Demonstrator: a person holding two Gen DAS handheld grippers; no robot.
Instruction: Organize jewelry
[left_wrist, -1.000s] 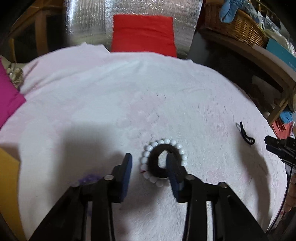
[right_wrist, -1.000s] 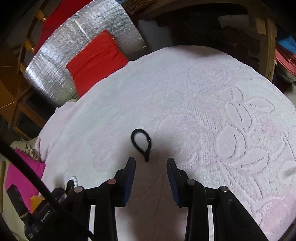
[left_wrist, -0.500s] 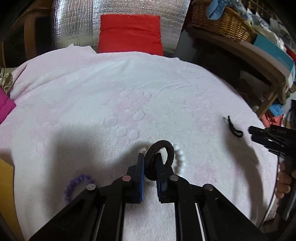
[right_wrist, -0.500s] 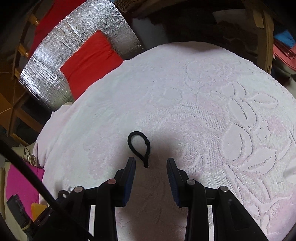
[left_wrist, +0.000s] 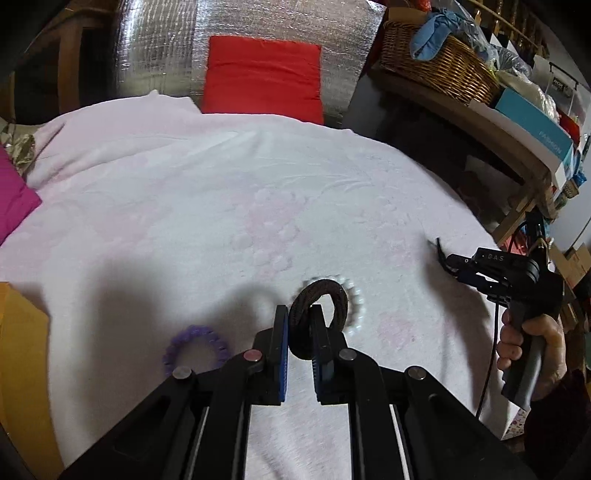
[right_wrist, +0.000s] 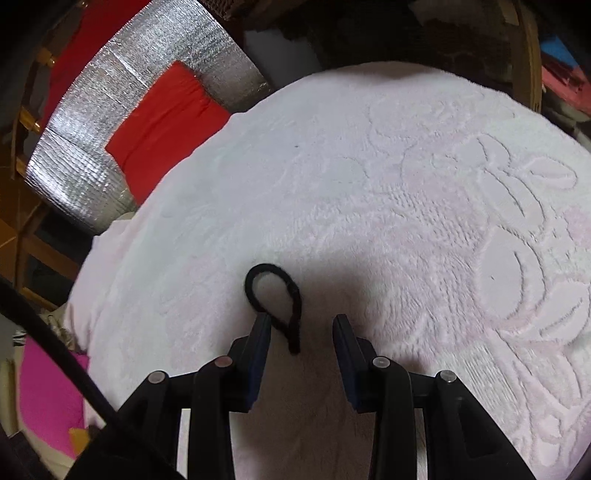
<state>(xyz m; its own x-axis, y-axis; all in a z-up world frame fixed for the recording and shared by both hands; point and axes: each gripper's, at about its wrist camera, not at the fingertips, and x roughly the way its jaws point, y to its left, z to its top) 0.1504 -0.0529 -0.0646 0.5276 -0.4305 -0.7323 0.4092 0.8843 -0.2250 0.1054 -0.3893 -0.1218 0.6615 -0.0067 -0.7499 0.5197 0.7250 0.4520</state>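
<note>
Dark brown ring (left_wrist: 318, 300) pinched in left hand-held gripper (left_wrist: 299, 328), half-hiding blurred white bead bracelet (left_wrist: 354, 295), right hand-held gripper (right_wrist: 301, 332) spread around black loop (right_wrist: 275, 301).

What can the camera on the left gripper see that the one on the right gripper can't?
Only the left wrist view shows the left gripper shut on the dark ring, the white bead bracelet, the purple bracelet and the wicker basket.

Only the right wrist view shows the embossed leaf pattern and the open right gripper around the black cord loop.

Both show the pale towel and the red cushion.
</note>
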